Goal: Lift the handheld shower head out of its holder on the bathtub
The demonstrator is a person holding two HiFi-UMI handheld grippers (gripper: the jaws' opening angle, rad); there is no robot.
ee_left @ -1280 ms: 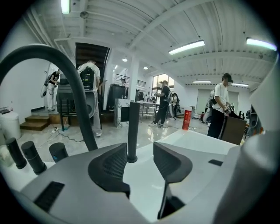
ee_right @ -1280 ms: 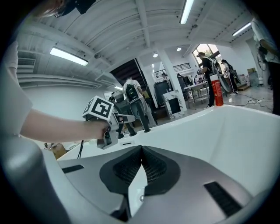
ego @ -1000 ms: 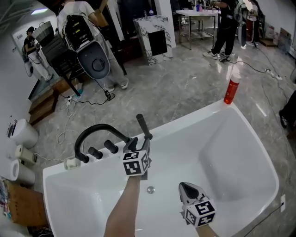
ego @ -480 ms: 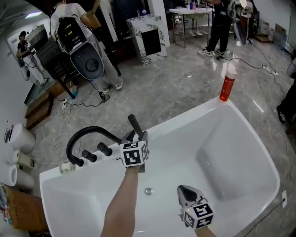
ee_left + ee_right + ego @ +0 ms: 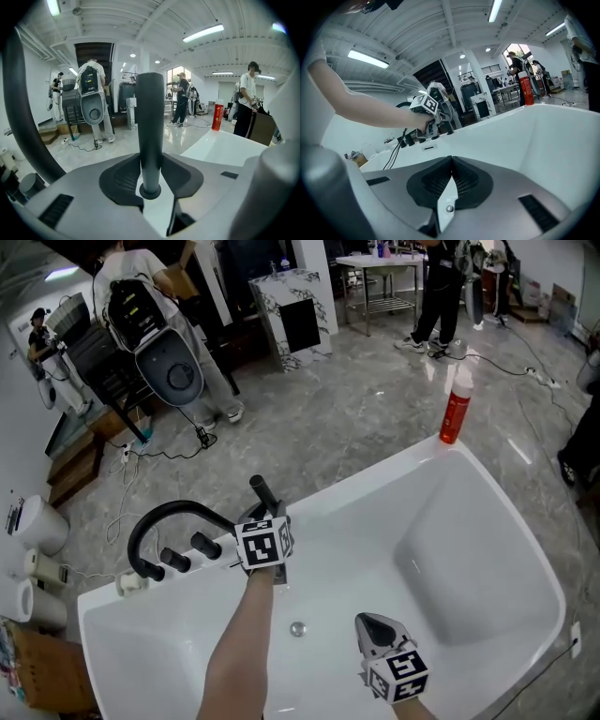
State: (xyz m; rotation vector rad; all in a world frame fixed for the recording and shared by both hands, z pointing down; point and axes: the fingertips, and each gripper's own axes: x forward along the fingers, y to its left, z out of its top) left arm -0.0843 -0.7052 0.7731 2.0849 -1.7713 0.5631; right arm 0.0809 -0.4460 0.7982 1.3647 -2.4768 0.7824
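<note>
Since the earlier frames the left tongs (image 5: 264, 517) have crept up the picture toward the dark shower head (image 5: 262, 493), which stands left of centre in the head view, and their jaws have just been closing with its handle between them. Seen from the left tongs' own camera, that handle rises straight up the middle of the frame and the dark pads (image 5: 123, 176) hug it on both sides, so I judge the grip made, or very nearly so. The shower head sits upright with its foot in the holder (image 5: 151, 191) on the rim of the bathtub (image 5: 375, 486), just right of the black arched spout (image 5: 173, 513); nothing shows it raised yet. The right tongs (image 5: 376, 627) hang low in the frame over the inside of the tub, jaws pressed together on nothing (they seem to have no part in this step). So the reach and the clamp look done, and the lift itself is what remains: a pull along the handle's own line, until the foot comes clear of the holder.
</note>
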